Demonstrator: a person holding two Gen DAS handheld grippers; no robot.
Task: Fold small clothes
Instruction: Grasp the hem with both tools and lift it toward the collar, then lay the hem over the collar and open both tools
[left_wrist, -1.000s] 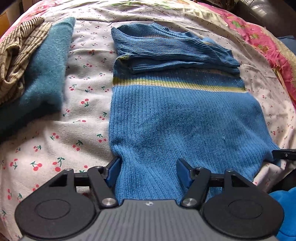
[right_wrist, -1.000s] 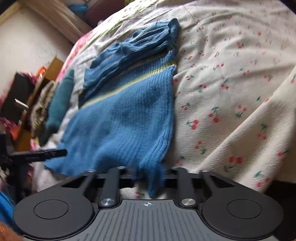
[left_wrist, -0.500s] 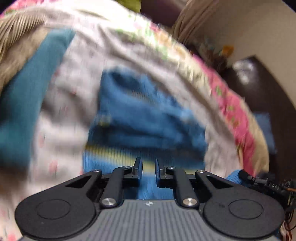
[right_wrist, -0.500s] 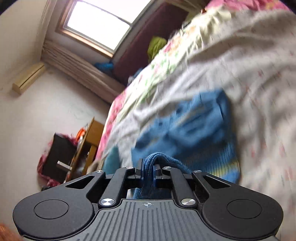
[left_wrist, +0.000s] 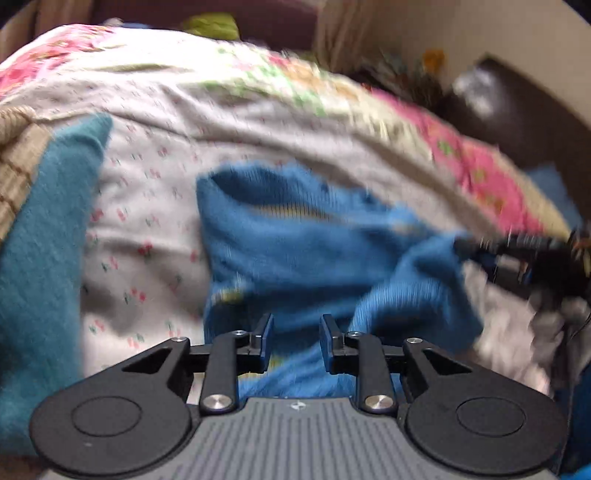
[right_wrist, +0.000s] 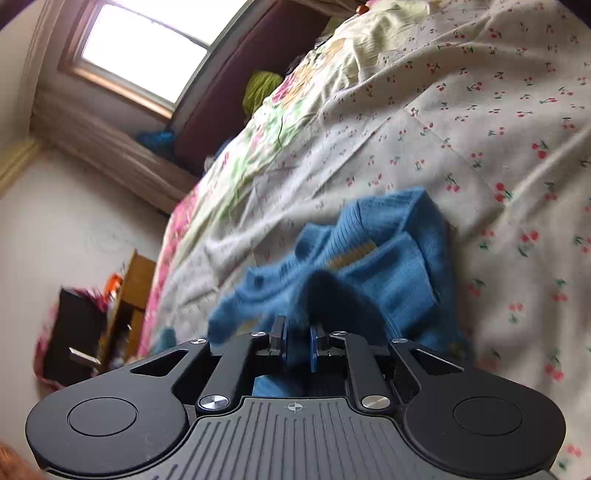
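Much of the left wrist view is smeared by motion blur, so the knit of the blue sweater and the print of the bedsheet are only roughly made out there. The right gripper is seen at the right edge of that view as a dark streak, its fingers not resolvable. The lower part of both views is filled by the grippers' own black and grey bodies, which hide the near hem of the sweater.

The left gripper is pointed steeply down over the lower middle of the sweater. Its jaws have just been opening and stand apart; blue knit is seen in the gap behind them, but the blue pads are not seen pressing on it. The right gripper is tilted and angled less steeply, with a window at upper left. Its jaws have just been opening slightly, yet a fold of the sweater is seen bunched between the narrow gap, pinched by the pads.

The sweater is a ribbed blue knit with a thin yellow stripe, lying crumpled in the centre of the frame on a soft, wrinkled white sheet printed with small red cherries. A fuzzy teal garment is laid at the left edge, with a tan striped cloth cut off at upper left. A pink floral quilt is draped along the upper right.
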